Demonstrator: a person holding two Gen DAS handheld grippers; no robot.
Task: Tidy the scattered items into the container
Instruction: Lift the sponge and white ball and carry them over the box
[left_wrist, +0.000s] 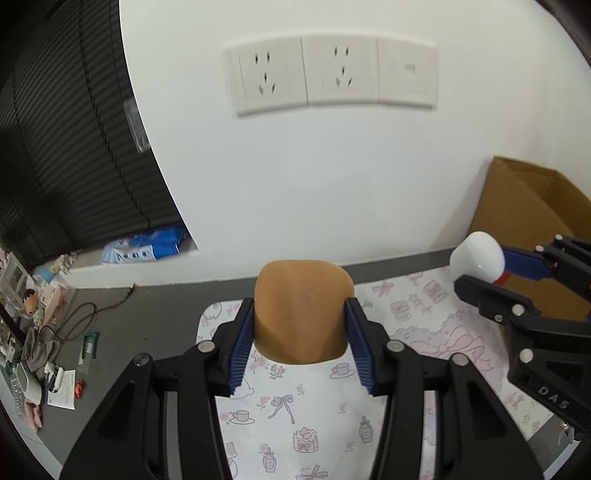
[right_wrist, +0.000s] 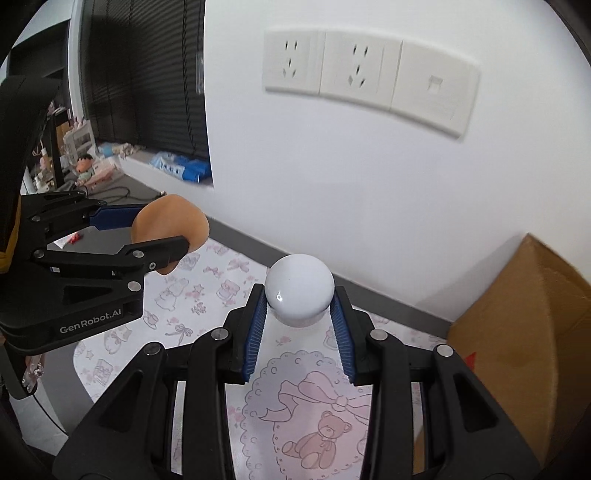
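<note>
My left gripper (left_wrist: 301, 317) is shut on a tan rounded bread-like item (left_wrist: 303, 306) and holds it above the patterned cloth; it also shows in the right wrist view (right_wrist: 170, 225). My right gripper (right_wrist: 300, 306) is shut on a white glossy ball-shaped item (right_wrist: 299, 290), held above the cloth; the ball also shows at the right of the left wrist view (left_wrist: 477, 256). The brown cardboard box (left_wrist: 524, 221) stands at the right against the wall, to the right of the right gripper (right_wrist: 528, 332).
A white cloth with pink prints (left_wrist: 306, 406) covers the grey table (left_wrist: 122, 325). A white wall with sockets (left_wrist: 332, 74) is close ahead. Cables, cloths and small clutter (left_wrist: 44, 350) lie at the left; a blue packet (left_wrist: 147, 247) lies on the window sill.
</note>
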